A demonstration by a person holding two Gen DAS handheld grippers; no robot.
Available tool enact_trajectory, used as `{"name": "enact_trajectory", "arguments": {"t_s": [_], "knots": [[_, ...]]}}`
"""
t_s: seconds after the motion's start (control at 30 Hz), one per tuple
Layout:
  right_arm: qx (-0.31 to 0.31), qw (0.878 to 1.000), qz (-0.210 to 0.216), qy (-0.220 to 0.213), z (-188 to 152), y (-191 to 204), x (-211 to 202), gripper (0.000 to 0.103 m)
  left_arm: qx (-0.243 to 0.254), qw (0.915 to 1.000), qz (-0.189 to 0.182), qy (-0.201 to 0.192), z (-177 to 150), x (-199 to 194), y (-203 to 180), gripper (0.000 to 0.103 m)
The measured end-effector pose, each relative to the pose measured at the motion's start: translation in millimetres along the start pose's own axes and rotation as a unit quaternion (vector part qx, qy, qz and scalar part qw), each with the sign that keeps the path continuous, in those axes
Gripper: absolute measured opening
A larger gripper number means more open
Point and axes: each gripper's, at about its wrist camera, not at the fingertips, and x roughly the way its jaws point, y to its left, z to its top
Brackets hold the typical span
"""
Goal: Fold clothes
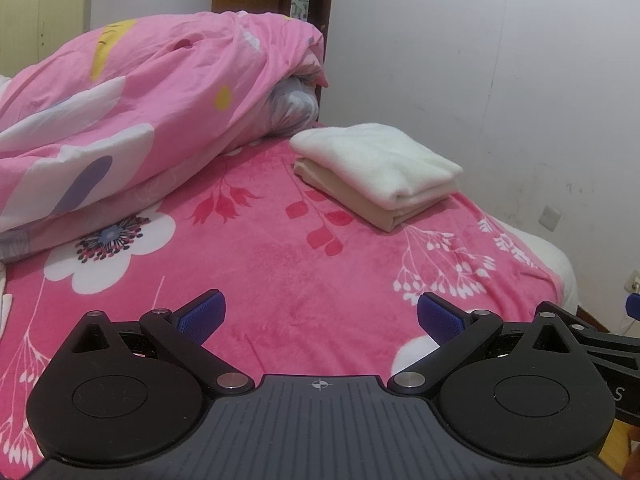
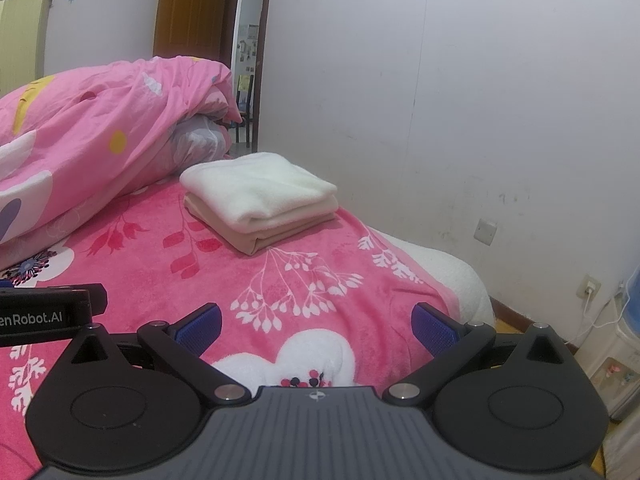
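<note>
Your left gripper [image 1: 320, 316] and right gripper [image 2: 316, 322] hover with jaws released and empty over the bed [image 1: 280, 272], while two folded garments [image 1: 376, 172] already sit stacked, so folding looks done.

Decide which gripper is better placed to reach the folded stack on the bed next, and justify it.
Probably the right gripper: the folded stack sits near the middle of its view, while it lies off to the right of the left gripper. Both have open, empty jaws.
</note>
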Motion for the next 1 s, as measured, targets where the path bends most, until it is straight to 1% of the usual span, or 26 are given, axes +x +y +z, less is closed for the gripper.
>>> {"name": "enact_trajectory", "arguments": {"t_s": [1.0], "knots": [[-0.001, 1.000, 0.001, 0.000, 0.1, 2.3, 2.9, 0.103, 0.000, 1.0000, 0.004, -0.001, 1.1, 0.4, 1.8, 0.103]]}}
